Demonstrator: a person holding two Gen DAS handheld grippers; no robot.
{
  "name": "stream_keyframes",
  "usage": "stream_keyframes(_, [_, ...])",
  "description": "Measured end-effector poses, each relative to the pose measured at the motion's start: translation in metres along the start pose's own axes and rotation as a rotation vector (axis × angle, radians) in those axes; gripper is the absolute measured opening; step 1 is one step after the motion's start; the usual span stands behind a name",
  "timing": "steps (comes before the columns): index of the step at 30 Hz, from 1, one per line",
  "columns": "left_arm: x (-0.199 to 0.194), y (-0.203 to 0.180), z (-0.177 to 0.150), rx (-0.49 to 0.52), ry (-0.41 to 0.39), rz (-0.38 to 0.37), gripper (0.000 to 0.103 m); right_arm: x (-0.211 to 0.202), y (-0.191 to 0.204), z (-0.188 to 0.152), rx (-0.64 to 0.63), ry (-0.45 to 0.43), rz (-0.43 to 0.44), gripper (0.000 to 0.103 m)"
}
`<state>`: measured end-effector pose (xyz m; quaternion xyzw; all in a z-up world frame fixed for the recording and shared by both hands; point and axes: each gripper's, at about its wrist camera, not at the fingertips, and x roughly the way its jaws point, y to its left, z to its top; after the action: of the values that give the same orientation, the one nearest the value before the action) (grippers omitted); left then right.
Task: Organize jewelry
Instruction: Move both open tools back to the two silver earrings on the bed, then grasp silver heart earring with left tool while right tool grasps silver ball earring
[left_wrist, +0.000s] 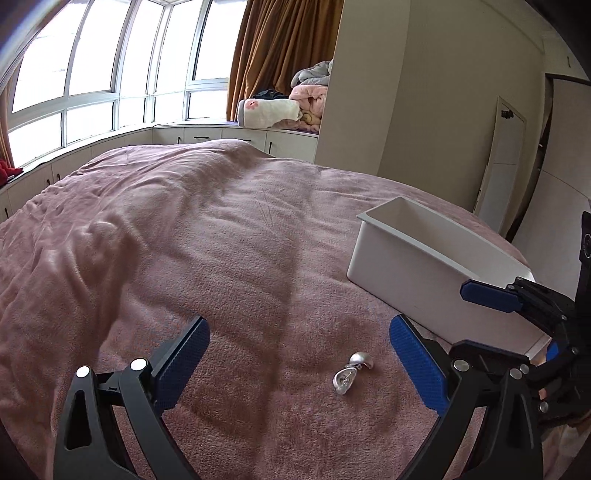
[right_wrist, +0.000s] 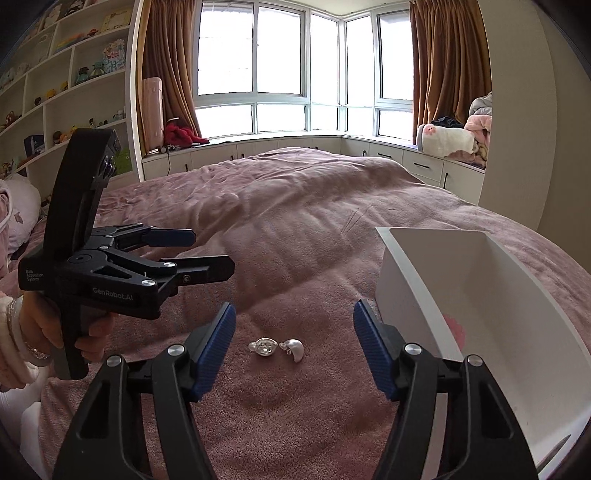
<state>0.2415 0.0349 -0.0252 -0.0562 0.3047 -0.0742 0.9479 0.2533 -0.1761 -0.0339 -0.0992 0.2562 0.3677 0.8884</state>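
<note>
Earrings (right_wrist: 277, 349), two silver pieces, are seen on the pink blanket (right_wrist: 295, 229) just left of the white box (right_wrist: 402, 273). Both the left gripper (left_wrist: 299, 354) and right gripper (right_wrist: 293, 325) are spread, nothing grasped. One piece should be pinched low, since plush yields. A bay window (right_wrist: 280, 74) is behind.

Two earrings (right_wrist: 277, 349) side by side on bed (right_wrist: 295, 221), just left of open box (right_wrist: 406, 295); window bench (right_wrist: 424, 158) behind bed, shelves (right_wrist: 74, 92) at left.
</note>
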Motion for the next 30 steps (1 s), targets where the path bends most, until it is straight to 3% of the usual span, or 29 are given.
stream_keyframes(7, [0.02,0.003,-0.018,-0.005,0.042,-0.035,0.097,0.032,-0.002,-0.018,0.001,0.088,-0.022,0.06])
stream_keyframes(9, [0.025,0.003,-0.023,-0.001,0.06,-0.064,0.093,0.041,-0.003,-0.024,0.003,0.11,-0.021,0.058])
stream_keyframes(11, [0.032,0.001,-0.029,0.012,0.086,-0.097,0.082,0.051,-0.006,-0.028,0.016,0.131,-0.016,0.055])
stream_keyframes(17, [0.045,-0.008,-0.042,0.059,0.14,-0.145,0.071,0.068,-0.02,-0.035,0.095,0.164,0.004,0.053])
stream_keyframes(23, [0.057,-0.014,-0.049,0.082,0.189,-0.131,0.063,0.082,-0.016,-0.037,0.077,0.196,-0.008,0.049])
stream_keyframes(28, [0.064,-0.01,-0.052,0.065,0.21,-0.106,0.052,0.091,-0.021,-0.038,0.1,0.216,-0.015,0.035])
stream_keyframes(30, [0.065,-0.007,-0.052,0.054,0.213,-0.099,0.045,0.09,-0.024,-0.038,0.115,0.212,-0.014,0.023])
